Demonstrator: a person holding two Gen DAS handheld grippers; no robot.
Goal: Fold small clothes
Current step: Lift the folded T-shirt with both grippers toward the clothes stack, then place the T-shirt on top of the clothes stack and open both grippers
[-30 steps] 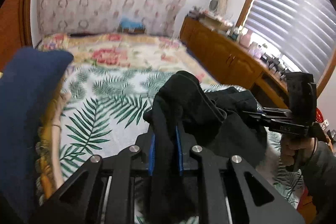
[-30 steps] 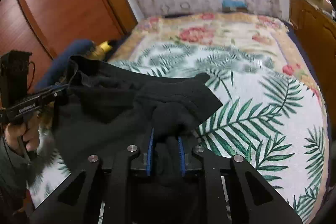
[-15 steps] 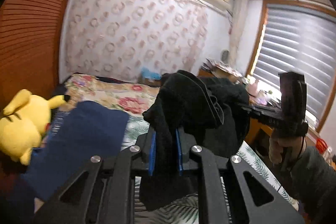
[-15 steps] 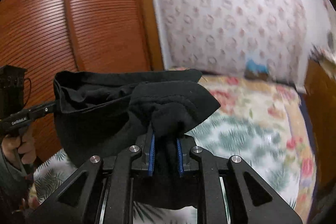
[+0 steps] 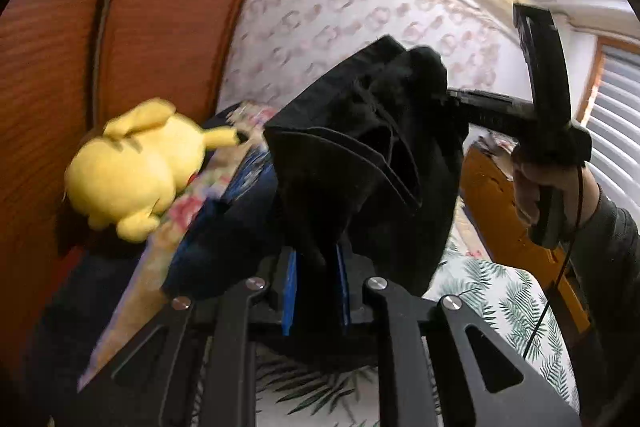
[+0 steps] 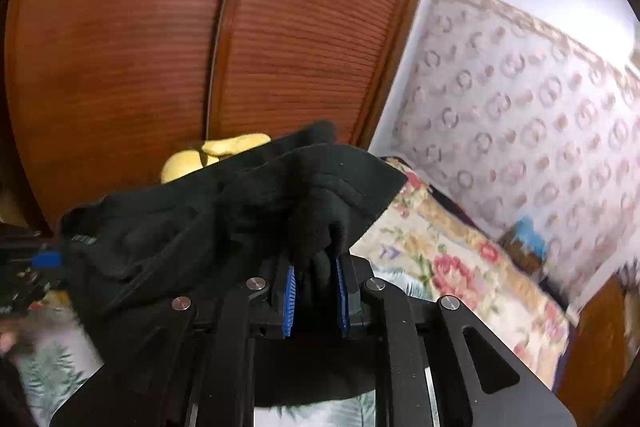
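**Now both grippers hold the black garment up off the bed**

Left wrist view: the left gripper (image 5: pixel 316 287) has its blue-padded fingers (image 5: pixel 289 281) clenched on a bunched fold of the black garment (image 5: pixel 360 163), which hangs in the air above the palm-leaf bedspread (image 5: pixel 500 303). Across from it the right gripper (image 5: pixel 472 103) reaches into the far side of the cloth, with the person's right hand (image 5: pixel 548 183) wrapped round its handle. A yellow plush toy (image 5: pixel 136 163) lies beside the wooden wardrobe (image 5: pixel 80 67), and a dark blue cloth (image 5: pixel 224 227) sits just below it. No writing can be read here.

Right wrist view: the right gripper (image 6: pixel 316 291) is likewise clamped on a gathered corner of the black garment (image 6: pixel 224 219). A small grey woven label (image 6: pixel 85 239) shows near the cloth's left edge, but its lettering is too small to read. The left gripper (image 6: pixel 60 259) pinches that far edge.

Compared with half a second ago, both cameras have tilted further up and leftwards: the wardrobe fills more of each view, the toy sits closer, and the garment is still stretched between the two grippers.
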